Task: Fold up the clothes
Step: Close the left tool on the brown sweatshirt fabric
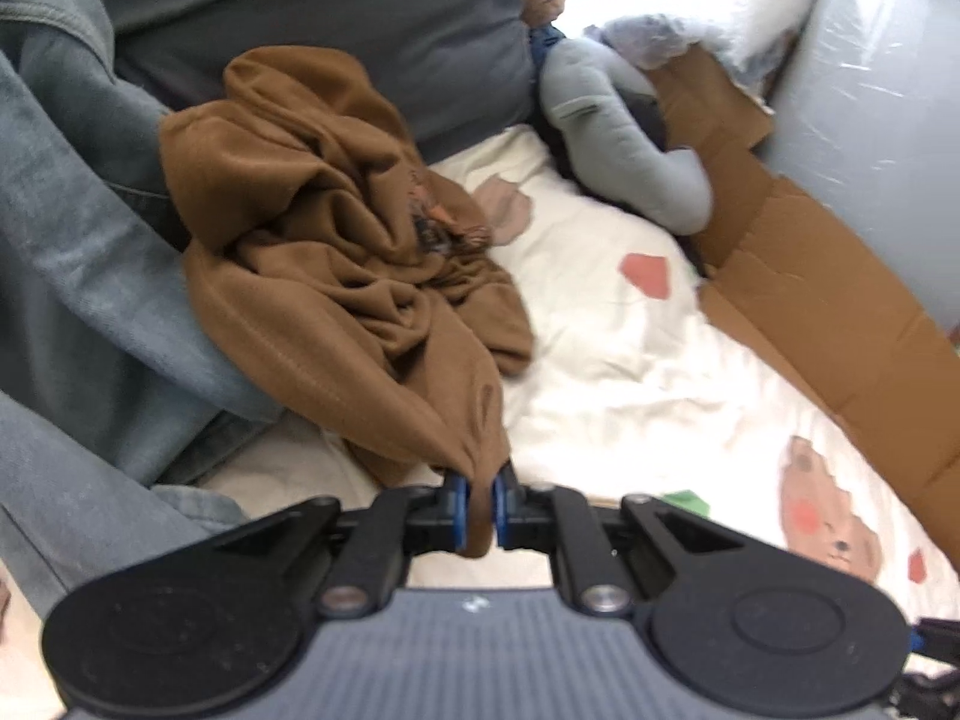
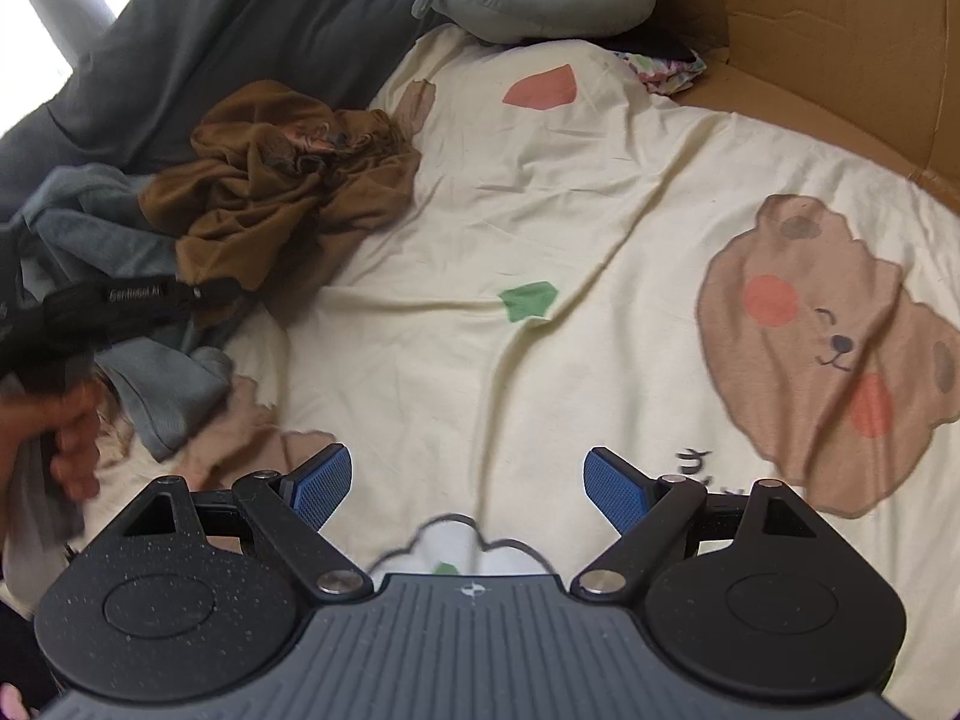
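my left gripper [image 1: 478, 510] pinches an edge of the brown garment [image 1: 336, 228].

the blue pads are closed tight on a fold of it at lower centre of the left view, the cloth stretching up-left to a crumpled heap on the cream sheet [image 1: 630, 372], beside grey clothes [image 1: 78, 276]. my right gripper [image 2: 468, 489] gapes wide and empty over the sheet, the garment at upper left of that view. cardboard [image 1: 828, 300] lies along the right edge.
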Demonstrator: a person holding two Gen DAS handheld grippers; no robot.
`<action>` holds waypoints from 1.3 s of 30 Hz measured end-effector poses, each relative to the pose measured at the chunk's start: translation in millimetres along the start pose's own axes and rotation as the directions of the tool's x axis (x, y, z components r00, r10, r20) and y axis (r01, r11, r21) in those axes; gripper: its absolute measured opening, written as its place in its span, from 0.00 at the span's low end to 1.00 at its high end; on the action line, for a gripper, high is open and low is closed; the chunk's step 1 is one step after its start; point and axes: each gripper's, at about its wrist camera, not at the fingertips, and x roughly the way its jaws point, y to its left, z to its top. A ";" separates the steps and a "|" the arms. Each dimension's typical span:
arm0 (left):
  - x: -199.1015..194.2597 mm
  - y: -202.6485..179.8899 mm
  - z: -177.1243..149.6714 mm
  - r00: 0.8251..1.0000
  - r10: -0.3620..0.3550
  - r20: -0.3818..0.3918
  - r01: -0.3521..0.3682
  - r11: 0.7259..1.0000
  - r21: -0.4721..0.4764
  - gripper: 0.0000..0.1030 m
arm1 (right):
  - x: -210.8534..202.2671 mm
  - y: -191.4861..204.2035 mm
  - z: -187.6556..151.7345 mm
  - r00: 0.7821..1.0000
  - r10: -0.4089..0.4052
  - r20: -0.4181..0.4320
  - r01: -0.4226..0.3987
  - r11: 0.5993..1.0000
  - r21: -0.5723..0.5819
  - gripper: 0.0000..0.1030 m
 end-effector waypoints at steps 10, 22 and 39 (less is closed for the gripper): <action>-54.2 -15.7 10.9 0.995 -0.080 0.067 0.079 0.997 0.010 0.08 | 20.8 13.9 15.6 0.994 0.108 -0.004 -0.108 0.992 0.063 0.86; -128.4 12.4 39.5 0.974 0.020 0.224 -0.012 0.999 -0.033 0.07 | 83.9 47.7 42.5 0.983 0.183 -0.014 -0.182 0.980 0.078 0.83; -153.3 74.7 46.5 0.945 0.161 0.284 -0.131 0.984 -0.124 0.07 | 202.9 98.9 62.8 0.965 0.257 -0.040 -0.247 0.954 0.170 0.58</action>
